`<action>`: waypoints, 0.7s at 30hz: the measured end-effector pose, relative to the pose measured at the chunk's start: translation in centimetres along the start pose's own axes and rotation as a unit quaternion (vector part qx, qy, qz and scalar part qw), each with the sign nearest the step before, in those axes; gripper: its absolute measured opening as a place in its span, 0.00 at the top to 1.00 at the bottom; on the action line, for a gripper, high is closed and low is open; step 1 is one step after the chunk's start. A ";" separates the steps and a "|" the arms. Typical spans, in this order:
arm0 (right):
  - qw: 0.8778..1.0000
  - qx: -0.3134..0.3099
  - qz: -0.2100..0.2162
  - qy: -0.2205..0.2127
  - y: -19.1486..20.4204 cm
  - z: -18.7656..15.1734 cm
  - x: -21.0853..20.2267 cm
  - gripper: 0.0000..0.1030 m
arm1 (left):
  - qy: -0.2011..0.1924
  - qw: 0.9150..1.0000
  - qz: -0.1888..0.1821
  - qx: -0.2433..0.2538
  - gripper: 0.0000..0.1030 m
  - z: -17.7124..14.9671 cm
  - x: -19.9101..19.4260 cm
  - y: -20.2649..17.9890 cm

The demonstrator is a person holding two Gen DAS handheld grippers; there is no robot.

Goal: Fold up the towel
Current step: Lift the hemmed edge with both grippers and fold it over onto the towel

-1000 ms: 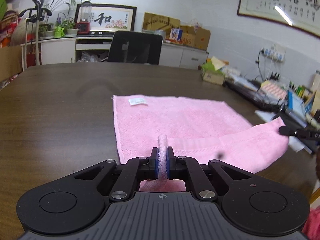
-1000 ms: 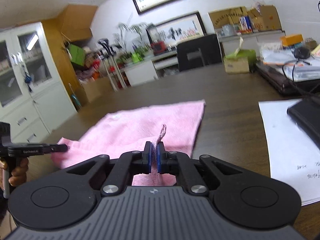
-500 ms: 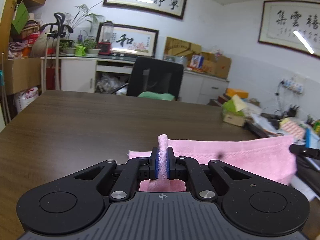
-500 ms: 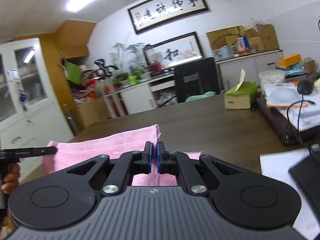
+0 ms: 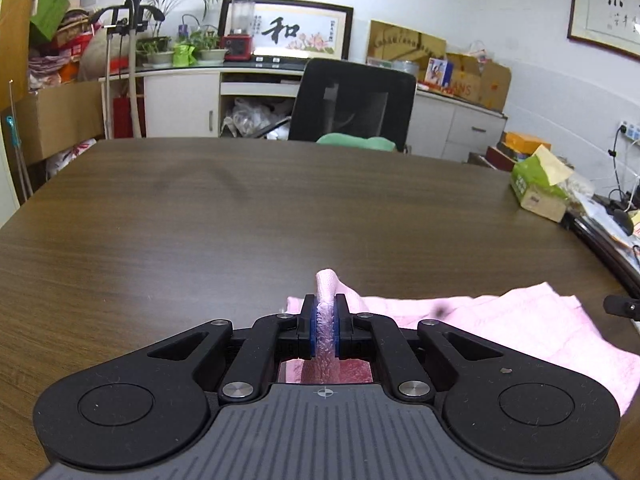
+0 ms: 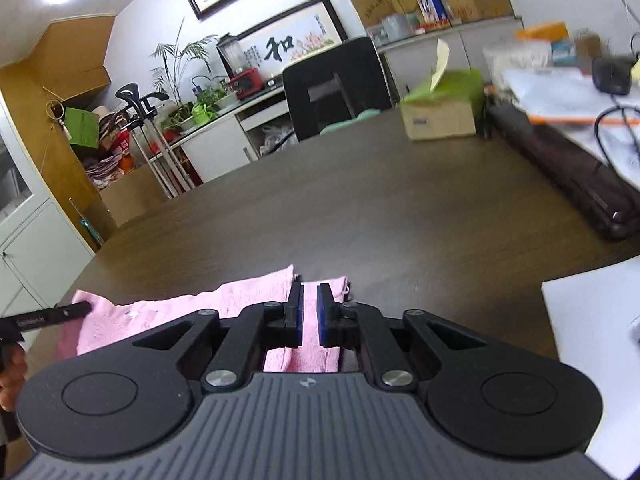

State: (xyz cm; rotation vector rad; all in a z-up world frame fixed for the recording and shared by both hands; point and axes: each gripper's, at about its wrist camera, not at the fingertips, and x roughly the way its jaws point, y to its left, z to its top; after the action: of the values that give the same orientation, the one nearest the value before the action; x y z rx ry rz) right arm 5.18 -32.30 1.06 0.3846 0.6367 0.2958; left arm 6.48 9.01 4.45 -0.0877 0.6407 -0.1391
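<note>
The pink towel (image 5: 520, 328) lies doubled over on the brown table (image 5: 200, 216), close under both grippers. My left gripper (image 5: 325, 320) is shut on a towel corner, and a pink fold sticks up between its blue pads. In the right wrist view the towel (image 6: 180, 312) spreads leftward to the left gripper's finger (image 6: 52, 314). My right gripper (image 6: 310, 312) is opening: a narrow gap shows between its pads, the towel corner lies just under them, and nothing is pinched. The right gripper's tip (image 5: 622, 306) shows at the towel's far right end.
A green tissue box (image 5: 538, 188) sits at the table's right side, with a dark case (image 6: 560, 168) and cluttered papers behind it. A white sheet (image 6: 592, 340) lies right of the towel. A black chair (image 5: 352, 100) stands at the far edge. A hand (image 6: 10, 376) holds the left gripper.
Both grippers carried the towel's near edge forward over the rest, so the towel is now doubled over. The right jaws have parted and let go of their corner; the left still pinches its corner.
</note>
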 end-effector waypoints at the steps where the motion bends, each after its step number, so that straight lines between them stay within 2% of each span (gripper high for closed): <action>1: 1.000 -0.004 0.002 0.003 0.1 0.2 0.3 0.88 | 0.001 1.000 -0.001 -0.003 0.93 -0.2 0.0 0.2; 2: 1.000 -0.009 0.013 0.016 0.2 0.5 0.8 0.85 | 0.004 1.000 -0.003 -0.009 0.93 -0.3 0.2 0.4; 6: 0.998 -0.011 0.042 0.048 0.7 1.5 2.7 0.84 | 0.012 1.000 -0.005 -0.022 0.93 -0.8 0.6 0.9; 12: 0.997 -0.009 0.032 0.067 1.8 1.9 4.3 0.80 | 0.015 1.000 -0.008 -0.027 0.92 -0.9 0.5 1.4; 14: 0.997 -0.010 0.026 0.072 2.2 1.6 4.7 0.72 | 0.015 0.999 -0.010 -0.029 0.92 -1.0 0.5 1.5; 15: 0.997 -0.009 0.025 0.071 2.3 1.5 4.8 0.71 | 0.015 0.999 -0.010 -0.029 0.92 -1.1 0.5 1.6; 17: 0.997 -0.007 0.027 0.067 2.4 1.3 4.8 0.59 | 0.016 0.999 -0.010 -0.029 0.92 -1.1 0.7 1.6; 19: 0.997 -0.006 0.031 0.064 2.6 1.3 4.7 0.58 | 0.017 0.999 -0.009 -0.029 0.92 -1.0 0.8 1.4; 21: 0.997 -0.016 0.034 0.069 2.7 1.5 5.0 0.61 | 0.018 0.999 -0.010 -0.029 0.92 -1.0 0.9 1.4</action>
State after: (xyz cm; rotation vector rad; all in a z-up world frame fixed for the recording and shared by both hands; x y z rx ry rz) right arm 9.50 -28.41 0.71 0.3575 0.7548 0.3997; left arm 6.72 10.23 2.96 -0.1483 0.6796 -0.1406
